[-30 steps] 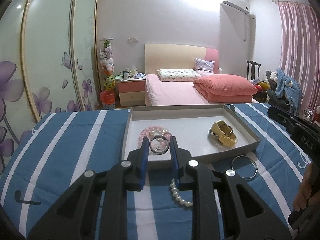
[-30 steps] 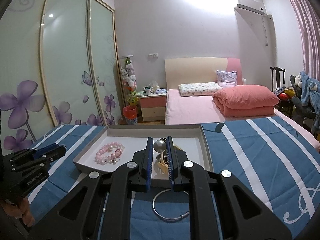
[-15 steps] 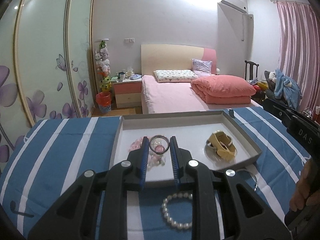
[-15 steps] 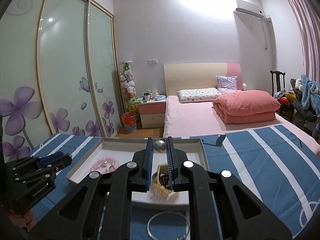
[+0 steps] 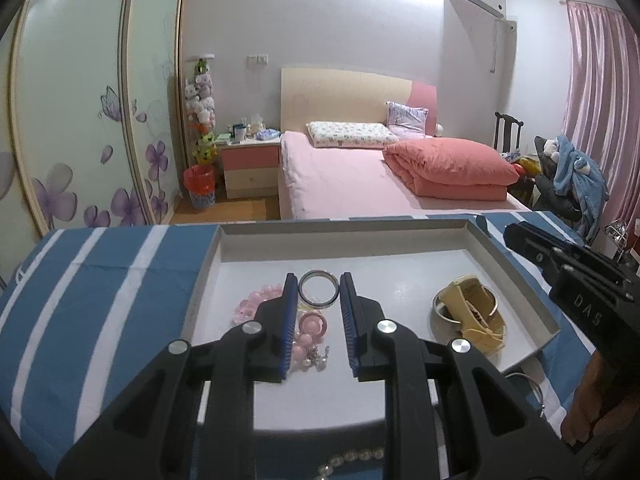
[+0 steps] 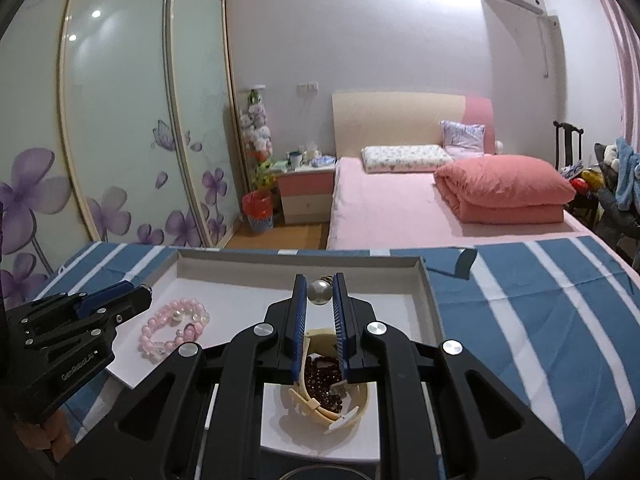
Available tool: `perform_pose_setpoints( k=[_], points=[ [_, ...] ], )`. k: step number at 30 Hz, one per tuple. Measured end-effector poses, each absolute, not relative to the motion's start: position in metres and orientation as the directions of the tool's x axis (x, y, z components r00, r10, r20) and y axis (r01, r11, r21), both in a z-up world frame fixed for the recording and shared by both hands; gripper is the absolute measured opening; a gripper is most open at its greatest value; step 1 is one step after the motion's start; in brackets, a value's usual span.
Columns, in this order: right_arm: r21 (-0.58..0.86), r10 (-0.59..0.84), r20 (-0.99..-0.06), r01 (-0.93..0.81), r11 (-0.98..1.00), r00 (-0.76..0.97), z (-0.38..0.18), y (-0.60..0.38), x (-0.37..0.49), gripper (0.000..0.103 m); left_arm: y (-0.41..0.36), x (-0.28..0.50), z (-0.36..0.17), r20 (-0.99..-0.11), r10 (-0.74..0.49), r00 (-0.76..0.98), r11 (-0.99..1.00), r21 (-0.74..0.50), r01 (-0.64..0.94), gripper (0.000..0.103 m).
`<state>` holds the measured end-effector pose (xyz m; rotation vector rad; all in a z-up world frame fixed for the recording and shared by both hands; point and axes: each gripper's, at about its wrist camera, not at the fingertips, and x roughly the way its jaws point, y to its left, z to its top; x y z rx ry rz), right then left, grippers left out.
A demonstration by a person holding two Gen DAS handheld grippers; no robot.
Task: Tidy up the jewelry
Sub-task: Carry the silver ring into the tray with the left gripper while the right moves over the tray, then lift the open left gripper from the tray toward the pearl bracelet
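Observation:
My left gripper (image 5: 319,289) is shut on a silver ring (image 5: 318,289) and holds it over the grey tray (image 5: 516,264), above a pink bead bracelet (image 5: 260,300). My right gripper (image 6: 319,292) is shut on a pearl piece (image 6: 319,292) and holds it over the same tray (image 6: 428,292), above a cream watch strap (image 6: 320,408) and dark red beads (image 6: 322,378). The pink bracelet also shows in the right wrist view (image 6: 172,324). The cream strap also shows in the left wrist view (image 5: 474,316), lying on a metal bangle.
A white pearl bracelet (image 5: 348,462) lies on the blue striped cloth (image 5: 100,300) in front of the tray. A thin silver bangle (image 5: 528,386) lies by the tray's right front corner. A pink bed stands beyond the table.
Both grippers have moved forward over the tray, each still holding its piece. The pearl bracelet and the thin bangle have dropped toward the bottom of the views.

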<state>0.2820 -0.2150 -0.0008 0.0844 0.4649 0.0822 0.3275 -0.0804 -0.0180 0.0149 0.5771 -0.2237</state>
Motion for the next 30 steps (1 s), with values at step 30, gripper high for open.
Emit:
perform_pose_setpoints(
  k=[30],
  points=[
    [0.126,0.117,-0.486,-0.062,0.990,0.866,0.002,-0.227,0.237,0.042,-0.065,0.285,-0.027,-0.599,-0.248,0.762,0.964,-0.073,0.256,0.041]
  ],
)
